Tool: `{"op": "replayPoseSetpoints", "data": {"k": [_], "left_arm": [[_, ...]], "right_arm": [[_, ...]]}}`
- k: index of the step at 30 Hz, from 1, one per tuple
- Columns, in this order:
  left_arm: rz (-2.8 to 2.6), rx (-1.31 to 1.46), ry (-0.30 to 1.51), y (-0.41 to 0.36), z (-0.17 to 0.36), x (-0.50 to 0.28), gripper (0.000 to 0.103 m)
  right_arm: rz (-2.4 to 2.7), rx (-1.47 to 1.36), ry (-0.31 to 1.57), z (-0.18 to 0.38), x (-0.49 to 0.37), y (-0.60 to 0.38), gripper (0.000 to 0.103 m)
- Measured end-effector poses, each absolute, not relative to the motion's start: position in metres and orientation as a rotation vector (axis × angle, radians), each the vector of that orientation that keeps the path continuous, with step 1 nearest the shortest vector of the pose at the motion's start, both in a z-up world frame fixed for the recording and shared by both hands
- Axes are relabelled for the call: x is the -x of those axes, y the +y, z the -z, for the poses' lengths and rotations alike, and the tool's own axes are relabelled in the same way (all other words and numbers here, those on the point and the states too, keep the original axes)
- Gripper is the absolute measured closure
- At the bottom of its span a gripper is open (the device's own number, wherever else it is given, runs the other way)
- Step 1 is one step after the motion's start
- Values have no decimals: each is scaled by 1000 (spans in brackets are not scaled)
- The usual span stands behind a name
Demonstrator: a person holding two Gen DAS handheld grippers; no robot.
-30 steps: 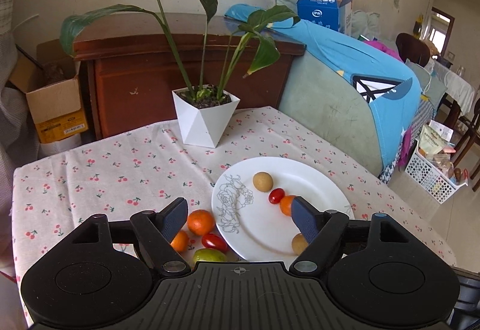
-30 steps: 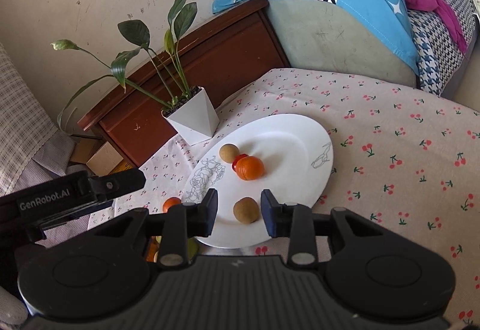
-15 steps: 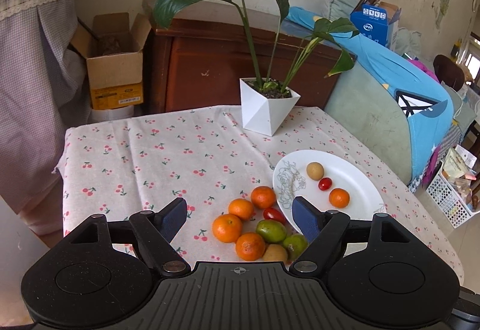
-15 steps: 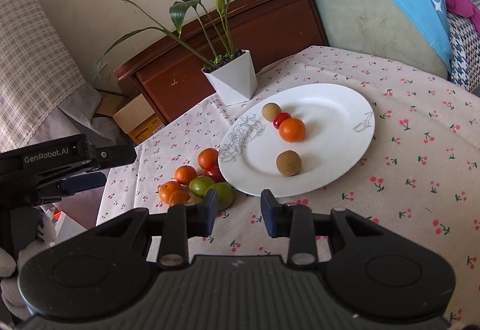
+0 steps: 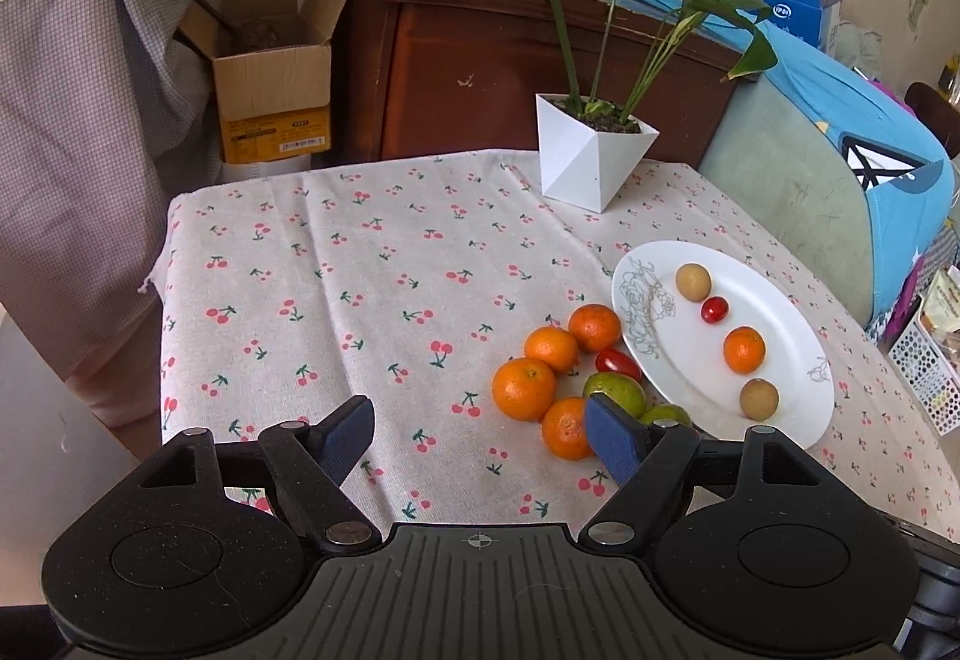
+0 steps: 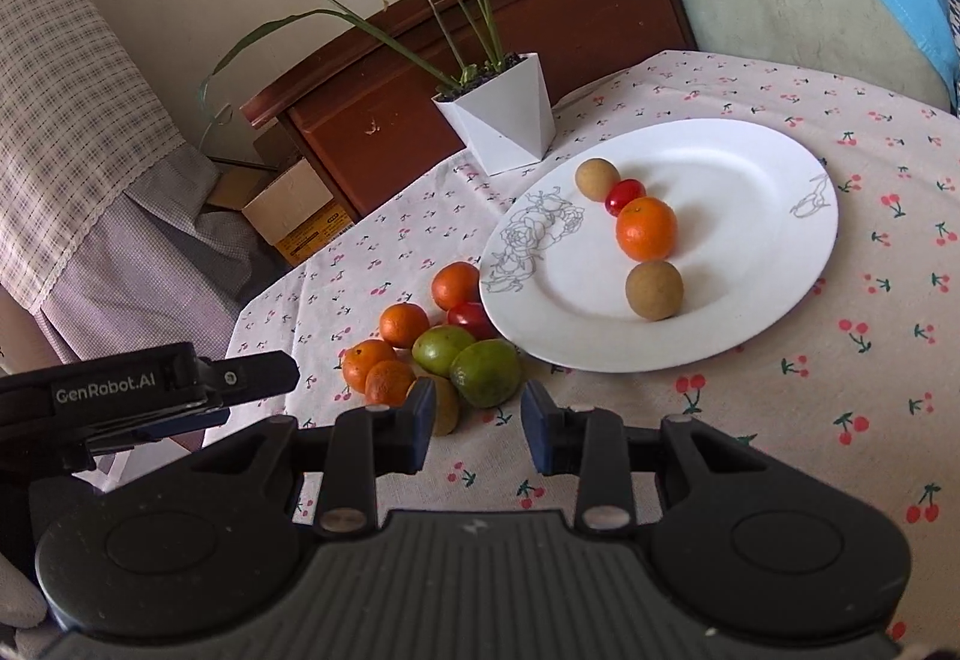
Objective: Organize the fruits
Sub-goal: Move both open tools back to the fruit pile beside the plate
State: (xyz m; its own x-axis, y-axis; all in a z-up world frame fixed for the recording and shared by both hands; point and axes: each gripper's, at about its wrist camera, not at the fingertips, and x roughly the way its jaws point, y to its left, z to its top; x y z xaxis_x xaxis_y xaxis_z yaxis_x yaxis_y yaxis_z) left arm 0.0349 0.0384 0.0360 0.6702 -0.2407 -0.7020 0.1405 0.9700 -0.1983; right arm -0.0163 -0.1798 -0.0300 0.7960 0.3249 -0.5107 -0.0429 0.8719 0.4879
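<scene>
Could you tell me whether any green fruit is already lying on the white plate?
No, the white plate holds only two brown fruits, a cherry tomato and an orange; the green fruits lie beside it on the cloth.

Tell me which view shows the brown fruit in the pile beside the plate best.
Neither is good; the right wrist view is better. There the brown fruit shows as a partial round shape behind the right gripper's left jaw, next to a green fruit. In the left wrist view the left gripper's jaw hides it altogether.
</scene>
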Motion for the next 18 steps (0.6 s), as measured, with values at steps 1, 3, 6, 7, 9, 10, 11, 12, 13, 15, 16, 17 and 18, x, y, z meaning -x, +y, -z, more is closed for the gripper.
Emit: {"op": "replayPoseSetpoints", "data": {"k": [1, 3, 6, 7, 9, 10, 11, 12, 13, 15, 16, 17, 18], "left_arm": [[217, 130, 812, 38, -35, -35, 26], [217, 123, 816, 36, -34, -35, 26], [223, 123, 819, 35, -32, -35, 27], [226, 123, 819, 34, -32, -35, 27], [232, 118, 822, 33, -31, -35, 27], [234, 117, 825, 32, -30, -36, 28], [236, 120, 828, 32, -29, -36, 28], [239, 124, 831, 32, -28, -36, 28], [242, 125, 833, 31, -27, -36, 28], [246, 123, 834, 30, -26, -36, 28], [248, 123, 834, 29, -25, -36, 30], [251, 124, 836, 28, -25, -36, 31], [257, 126, 839, 28, -24, -36, 34]], "right_arm": [[-205, -479, 624, 31, 14, -179, 70], [-207, -482, 622, 32, 10, -177, 70], [-207, -469, 619, 33, 6, -173, 70], [-202, -457, 618, 34, 4, -171, 70], [-196, -445, 622, 35, 1, -169, 70], [-190, -445, 625, 37, -1, -168, 70], [-186, -452, 618, 38, -2, -169, 70], [-182, -459, 617, 38, -2, -170, 70], [-179, -467, 616, 39, -3, -171, 70], [-183, -479, 617, 40, -5, -172, 71], [-182, -482, 616, 40, -5, -172, 71], [-181, -486, 615, 41, -5, -171, 71], [-179, -492, 615, 41, -6, -172, 73]]}}
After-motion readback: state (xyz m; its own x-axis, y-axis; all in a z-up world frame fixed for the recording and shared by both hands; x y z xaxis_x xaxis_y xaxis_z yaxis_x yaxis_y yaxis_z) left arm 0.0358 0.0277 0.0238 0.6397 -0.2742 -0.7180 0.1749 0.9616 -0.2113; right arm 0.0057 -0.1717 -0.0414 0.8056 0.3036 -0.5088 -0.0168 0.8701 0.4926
